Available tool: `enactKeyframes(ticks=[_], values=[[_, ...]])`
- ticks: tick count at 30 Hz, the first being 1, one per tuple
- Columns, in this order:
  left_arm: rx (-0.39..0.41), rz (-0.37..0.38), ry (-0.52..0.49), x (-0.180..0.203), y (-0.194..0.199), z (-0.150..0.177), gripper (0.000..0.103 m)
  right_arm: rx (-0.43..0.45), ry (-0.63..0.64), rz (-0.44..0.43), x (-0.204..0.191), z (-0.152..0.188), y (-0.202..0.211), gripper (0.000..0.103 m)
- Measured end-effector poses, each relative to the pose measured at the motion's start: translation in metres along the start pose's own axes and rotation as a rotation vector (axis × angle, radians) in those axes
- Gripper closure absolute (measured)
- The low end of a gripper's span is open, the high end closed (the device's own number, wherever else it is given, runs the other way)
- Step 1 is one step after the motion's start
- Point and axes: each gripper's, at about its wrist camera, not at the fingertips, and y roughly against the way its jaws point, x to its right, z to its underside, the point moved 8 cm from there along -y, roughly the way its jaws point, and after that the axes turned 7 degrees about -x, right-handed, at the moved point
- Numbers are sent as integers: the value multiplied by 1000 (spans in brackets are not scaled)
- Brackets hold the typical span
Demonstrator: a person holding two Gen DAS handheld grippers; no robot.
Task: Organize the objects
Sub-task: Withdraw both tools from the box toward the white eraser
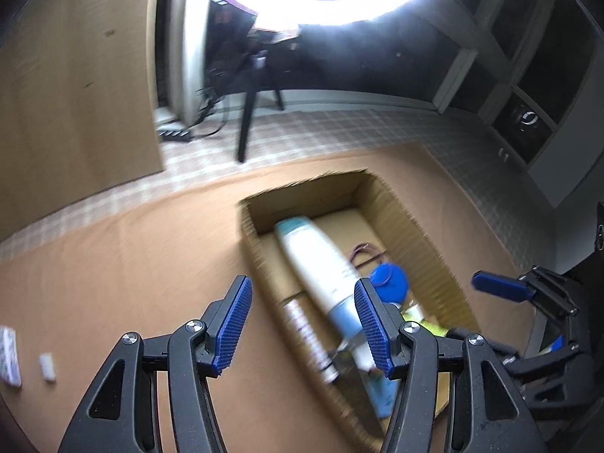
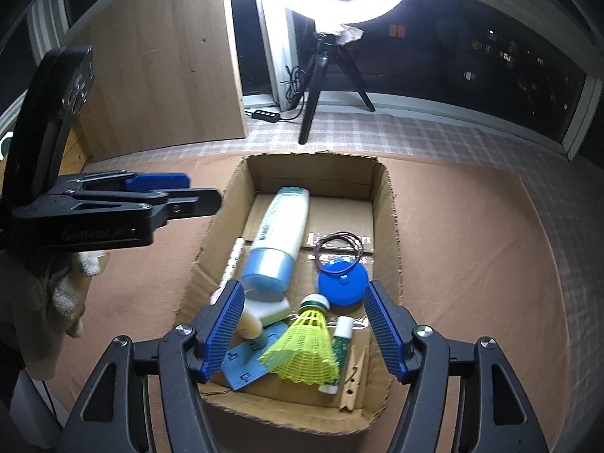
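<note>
Left claw: jaws spread wide with nothing between them, over the desk at the left wall of the box.
Small white piece: on the desk near its left edge, just beside a patterned packet.
Cardboard box: open-topped, on the desk, toward its far edge.
White bottle: lying along the box's left side, blue cap toward the near wall.
Right claw: wide apart, gripping nothing, above the near end of the box.
Yellow shuttlecock: near end of the box, between the blue pads.
Blue round lid: right side of the box, rubber bands partly on it.
Clothespin: near right corner of the box, beside a small tube.
</note>
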Motion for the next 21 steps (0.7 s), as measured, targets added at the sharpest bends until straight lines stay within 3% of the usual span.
enactKeyframes(ticks=[10, 21], values=[[-15, -69, 67, -68, 39, 54, 43, 4, 15, -32, -44, 13, 10, 40], [-43, -133, 222, -167, 59, 108, 43, -23, 28, -35, -100, 27, 0, 38]])
